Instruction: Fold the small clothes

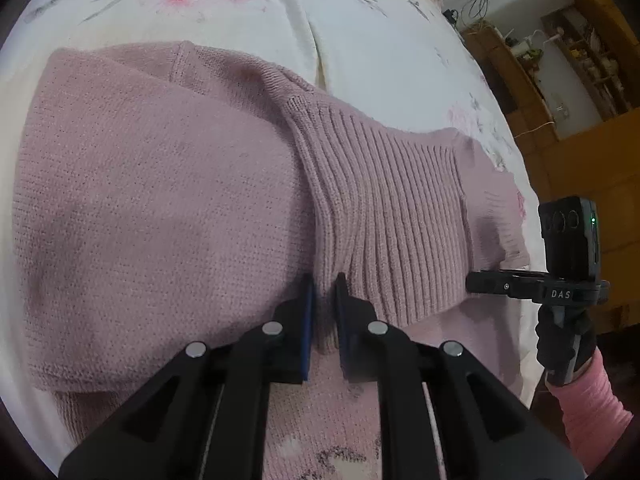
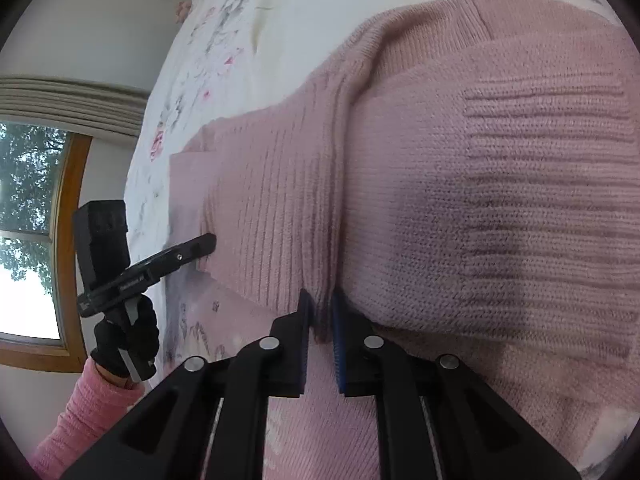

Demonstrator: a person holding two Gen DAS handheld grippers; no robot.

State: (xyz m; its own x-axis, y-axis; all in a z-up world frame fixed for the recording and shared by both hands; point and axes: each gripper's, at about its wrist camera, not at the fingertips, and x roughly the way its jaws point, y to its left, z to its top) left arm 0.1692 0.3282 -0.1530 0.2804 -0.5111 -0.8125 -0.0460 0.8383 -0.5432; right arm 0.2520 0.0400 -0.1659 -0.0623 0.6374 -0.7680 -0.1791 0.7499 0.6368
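Observation:
A pink knitted sweater point(image 1: 160, 200) lies folded on a floral bedsheet point(image 1: 360, 40), its ribbed hem band point(image 1: 380, 208) turned over the plain knit. My left gripper point(image 1: 324, 286) is shut on a raised fold of the sweater where ribbing meets plain knit. In the right wrist view, my right gripper point(image 2: 320, 304) is likewise shut on a pinched ridge of the sweater point(image 2: 480, 200). Each view shows the other gripper at the hem's edge: the right gripper point(image 1: 476, 282) and the left gripper point(image 2: 208, 244), both held by black-gloved hands with pink sleeves.
The bed's edge curves along the right of the left wrist view, with wooden shelving and cabinets point(image 1: 580, 152) and loose cables beyond. A wood-framed window point(image 2: 32, 220) with a rolled blind sits behind the left hand point(image 2: 128, 340). Bare sheet point(image 2: 240, 40) stretches past the sweater.

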